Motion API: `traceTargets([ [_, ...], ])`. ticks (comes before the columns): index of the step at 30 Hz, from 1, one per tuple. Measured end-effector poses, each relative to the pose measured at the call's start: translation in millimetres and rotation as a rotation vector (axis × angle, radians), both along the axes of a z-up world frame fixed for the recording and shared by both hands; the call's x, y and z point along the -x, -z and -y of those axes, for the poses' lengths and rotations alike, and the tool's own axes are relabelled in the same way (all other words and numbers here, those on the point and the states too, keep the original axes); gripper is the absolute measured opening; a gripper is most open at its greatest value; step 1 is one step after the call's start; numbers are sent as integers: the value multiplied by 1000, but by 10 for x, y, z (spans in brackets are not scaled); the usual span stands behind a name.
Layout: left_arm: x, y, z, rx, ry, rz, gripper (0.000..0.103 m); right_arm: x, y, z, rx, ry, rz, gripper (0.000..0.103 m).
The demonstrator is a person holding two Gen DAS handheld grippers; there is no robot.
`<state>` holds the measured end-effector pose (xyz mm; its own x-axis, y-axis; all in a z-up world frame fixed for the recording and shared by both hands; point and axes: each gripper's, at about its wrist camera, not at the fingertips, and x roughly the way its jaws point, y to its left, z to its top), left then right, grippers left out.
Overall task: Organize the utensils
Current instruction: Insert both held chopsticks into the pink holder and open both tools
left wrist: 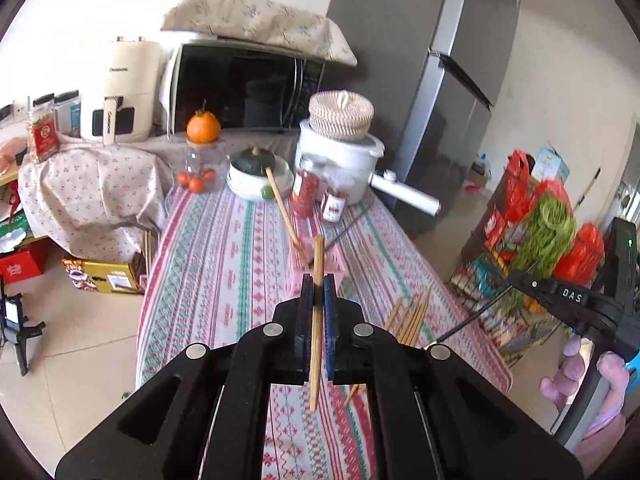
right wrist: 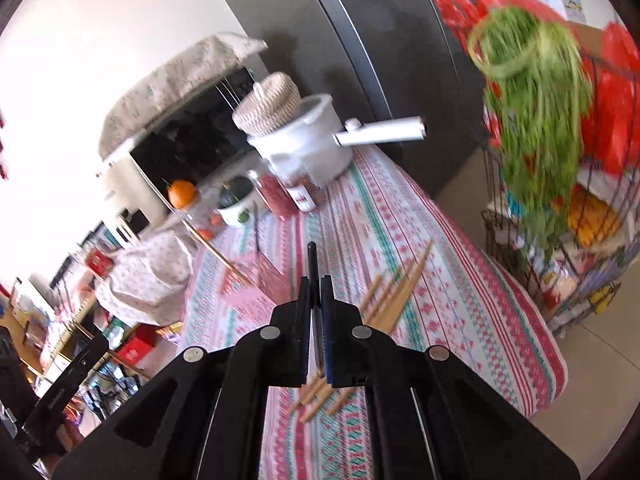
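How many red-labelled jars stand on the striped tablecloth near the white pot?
2: a taller red-labelled jar just left of a shorter one, both in front of the white pot. Others may be hidden behind.

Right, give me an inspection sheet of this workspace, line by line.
Surface: patterned tablecloth over the table.
Job's things: wooden chopsticks loose on the cloth; pink holder with one stick inside.
Clutter: white pot, woven lid, jars, orange.
Grippers: left gripper shut on a wooden chopstick; right gripper shut on a black chopstick.
Cables: nothing seen.
Surroundings: fridge, microwave, vegetable rack.
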<state>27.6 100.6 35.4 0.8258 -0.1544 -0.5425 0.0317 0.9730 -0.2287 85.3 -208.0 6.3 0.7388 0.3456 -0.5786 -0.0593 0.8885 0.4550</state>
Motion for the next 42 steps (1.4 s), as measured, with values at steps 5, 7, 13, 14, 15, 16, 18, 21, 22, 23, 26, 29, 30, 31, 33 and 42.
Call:
traceTargets([
  [5, -280, -455, -20, 25, -47, 87, 4, -224, -384, -1, -46, 2, 50, 5],
  [7, -410, -568, -24, 34, -67, 115, 4, -318, -518, -20, -66, 3, 72, 5],
  [13, -887, -620, -54, 49, -147, 144, 4, -532, -718, -189, -76, -11, 110, 5],
  [14, -953, -595, -58, 46, -158, 145, 4, -585, -727, -232, -75, -18, 112, 5],
  [15, -1034, -551, -59, 44, -171, 148, 4, -630, -728, -264, -77, -22, 111, 5],
  [16, -1087, -517, -59, 46, -175, 148, 4, -670, -723, -294, -81, -27, 110, 5],
  [18, -1208, -412, -69, 56, -186, 137, 5, -760, -708, -368, -85, -35, 107, 5],
  [21, -1381, -200, -124, 68, -202, 82, 6, -898, -620, -476, -99, -43, 87, 5],
  [22, -1396, -130, -163, 77, -214, 58, 17, -928, -587, -499, -101, -44, 80, 5],
  [23, -1367, -82, -214, 92, -223, 53, 27, -962, -553, -528, -102, -46, 73, 5],
  [26, -1189, -58, -357, 95, -268, 77, 31, -1045, -489, -623, -94, -51, 58, 5],
  [29, -1028, -66, -510, 114, -314, 85, 31, -1092, -442, -710, -78, -51, 55, 5],
  [30, -1014, -76, -545, 129, -318, 75, 31, -1115, -428, -734, -77, -51, 53, 5],
  [31, -991, -88, -586, 155, -305, 64, 31, -1137, -410, -767, -81, -52, 50, 5],
  [33, -980, -106, -602, 165, -303, 61, 31, -1178, -374, -817, -79, -55, 43, 5],
  [42, -1035, 30, -427, 122, -248, 13, 31, -1525, 85, -1094, -82, -84, -80, 13],
])
